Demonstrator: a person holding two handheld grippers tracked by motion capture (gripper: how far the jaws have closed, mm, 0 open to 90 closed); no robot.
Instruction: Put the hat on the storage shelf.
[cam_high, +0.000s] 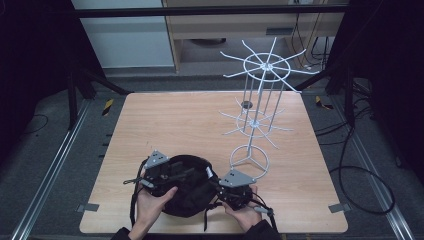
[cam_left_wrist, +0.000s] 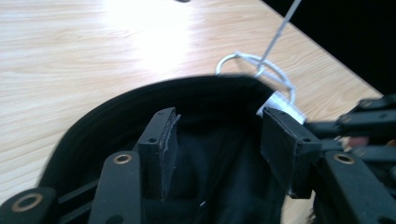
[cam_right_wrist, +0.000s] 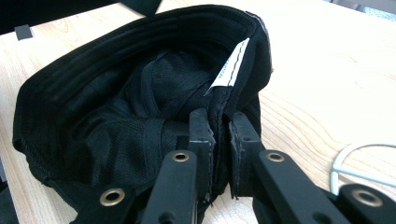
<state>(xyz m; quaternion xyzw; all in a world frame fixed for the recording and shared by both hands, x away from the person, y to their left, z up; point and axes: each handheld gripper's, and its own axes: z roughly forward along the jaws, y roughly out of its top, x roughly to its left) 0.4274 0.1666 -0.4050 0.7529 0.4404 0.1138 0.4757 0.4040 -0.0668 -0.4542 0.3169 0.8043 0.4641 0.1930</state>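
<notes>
One black hat (cam_high: 186, 185) lay at the lower centre of the table (cam_high: 165, 120), the right gripper (cam_right_wrist: 219, 140) pinching its rim. The left gripper (cam_left_wrist: 217, 144) stood spread over it, pressing nothing. One white wire rack (cam_high: 257, 117) stood just right of the hat.

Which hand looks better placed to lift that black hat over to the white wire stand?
Probably the right. Its tongs are clamped on the black hat at the rim and sit nearer the white wire stand. The left tongs stand open over the hat's inside, gripping nothing.

Left tongs (cam_left_wrist: 217, 149) agape, right tongs (cam_right_wrist: 222, 140) clamped
</notes>
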